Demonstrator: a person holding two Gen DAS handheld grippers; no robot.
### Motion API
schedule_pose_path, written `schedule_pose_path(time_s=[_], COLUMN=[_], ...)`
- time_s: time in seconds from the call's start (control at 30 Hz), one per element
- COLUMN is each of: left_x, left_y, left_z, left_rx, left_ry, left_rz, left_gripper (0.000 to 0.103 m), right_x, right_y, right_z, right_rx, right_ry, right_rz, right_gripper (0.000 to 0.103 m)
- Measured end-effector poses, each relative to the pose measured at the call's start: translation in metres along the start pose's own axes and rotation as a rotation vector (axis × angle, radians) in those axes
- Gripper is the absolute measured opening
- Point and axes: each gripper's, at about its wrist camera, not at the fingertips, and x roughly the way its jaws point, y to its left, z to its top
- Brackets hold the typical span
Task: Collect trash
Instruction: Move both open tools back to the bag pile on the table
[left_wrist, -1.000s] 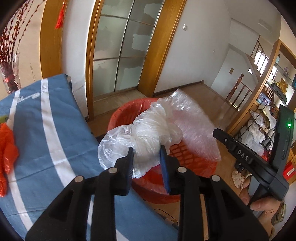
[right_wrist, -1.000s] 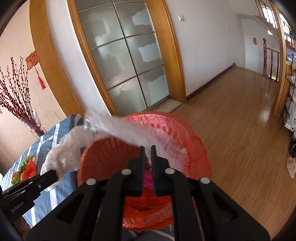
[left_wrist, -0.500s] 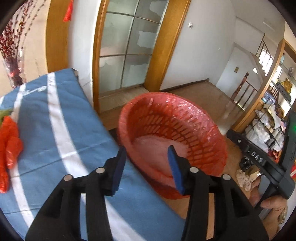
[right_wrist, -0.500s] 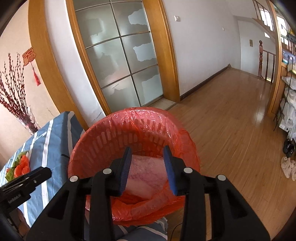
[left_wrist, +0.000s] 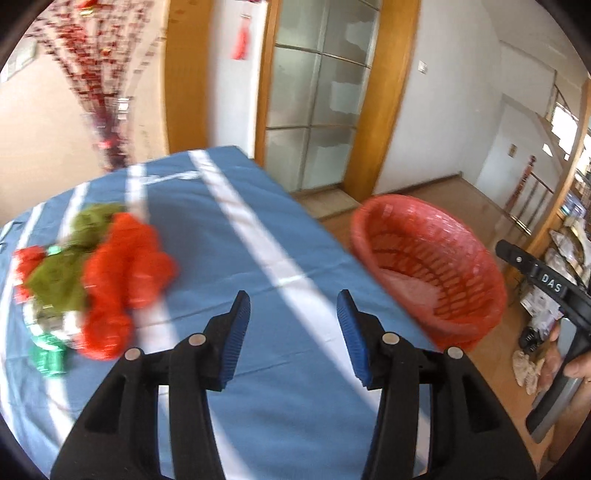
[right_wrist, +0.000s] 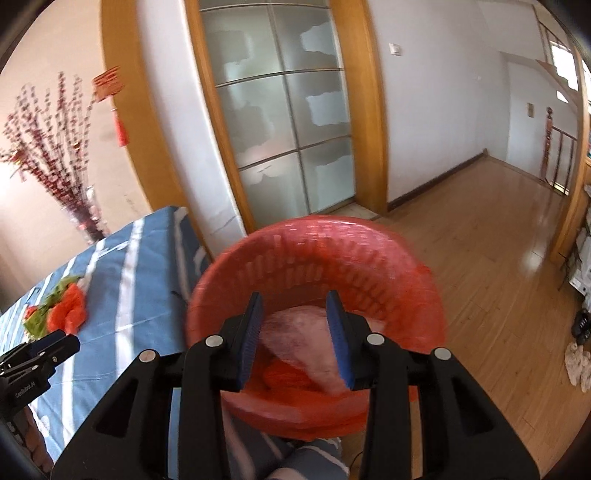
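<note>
A red basket lined with a red bag (left_wrist: 436, 266) stands beside the table's right edge, also in the right wrist view (right_wrist: 317, 254). The clear plastic wrap (right_wrist: 303, 332) lies inside it. My left gripper (left_wrist: 291, 332) is open and empty above the blue striped tablecloth (left_wrist: 229, 229). A pile of red, orange and green trash (left_wrist: 92, 277) lies on the cloth to its left, and shows small in the right wrist view (right_wrist: 59, 310). My right gripper (right_wrist: 295, 332) is open and empty over the basket.
A vase of red blossom branches (right_wrist: 55, 166) stands at the table's far corner. Frosted glass doors (right_wrist: 280, 122) with wooden frames are behind the basket. Wooden floor (right_wrist: 480, 251) stretches right. Shelves with clutter (left_wrist: 569, 236) stand at the far right.
Both grippers opened and let go of the clear plastic wrap, which dropped into the basket. My left gripper then swung left over the table, toward the trash pile.
</note>
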Motion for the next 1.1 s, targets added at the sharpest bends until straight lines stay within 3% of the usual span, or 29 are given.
schedule_pose_path(time_s=[0.57,0.8,1.1], left_x=[-0.08,-0.092,-0.095], left_y=[0.176,0.211,0.237], left_z=[-0.038,-0.043,-0.055], left_rx=[-0.225,-0.268,-0.308], left_ry=[-0.083,-0.098,-0.093], left_rz=[0.335,0.381,0.379], left_gripper=[0.055,0.055,0.055], right_x=[0.015,0.036,0.074], right_y=[0.193,0.275,0.319], right_z=[-0.021,-0.037,-0.051], right_rx=[-0.227,-0.319,-0.308], right_ry=[0.091,0.157,0.257], right_rz=[0.339,0.417,0.426], right_gripper=[0.037,0.037,0.037])
